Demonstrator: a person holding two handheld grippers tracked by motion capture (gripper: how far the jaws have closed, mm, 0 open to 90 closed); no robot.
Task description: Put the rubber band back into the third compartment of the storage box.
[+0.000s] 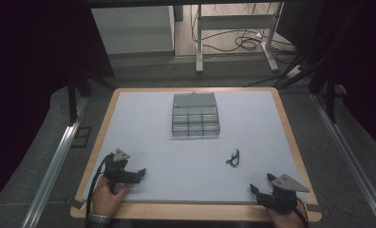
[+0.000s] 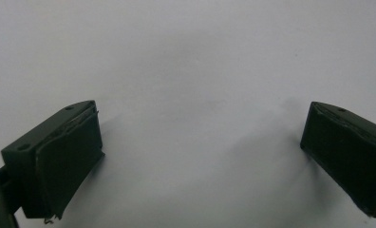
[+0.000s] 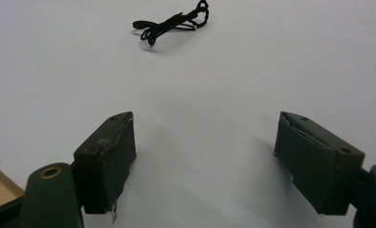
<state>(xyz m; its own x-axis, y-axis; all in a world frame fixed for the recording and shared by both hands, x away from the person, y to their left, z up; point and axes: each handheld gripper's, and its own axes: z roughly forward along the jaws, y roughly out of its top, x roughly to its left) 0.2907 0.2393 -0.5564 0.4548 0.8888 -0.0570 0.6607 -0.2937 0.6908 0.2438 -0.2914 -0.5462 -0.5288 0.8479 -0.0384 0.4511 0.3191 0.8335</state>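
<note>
A small black looped cord [image 1: 233, 158] lies on the white mat [image 1: 143, 123], right of centre; in the right gripper view the cord [image 3: 172, 21] sits well ahead of the jaws. A grey compartment box [image 1: 195, 116] with its lid folded back stands at the middle back. My left gripper [image 1: 134, 167] rests low at the front left, open, with bare mat between its jaws [image 2: 200, 123]. My right gripper [image 1: 262, 183] is at the front right, open and holding nothing [image 3: 204, 128]. It points toward the cord, a short way off.
The mat lies on a wooden-edged table [image 1: 290, 137]. Beyond the table's far edge are a grey floor, a white desk frame [image 1: 233, 28] and cables. Metal rails [image 1: 53, 166] run along both sides of the table.
</note>
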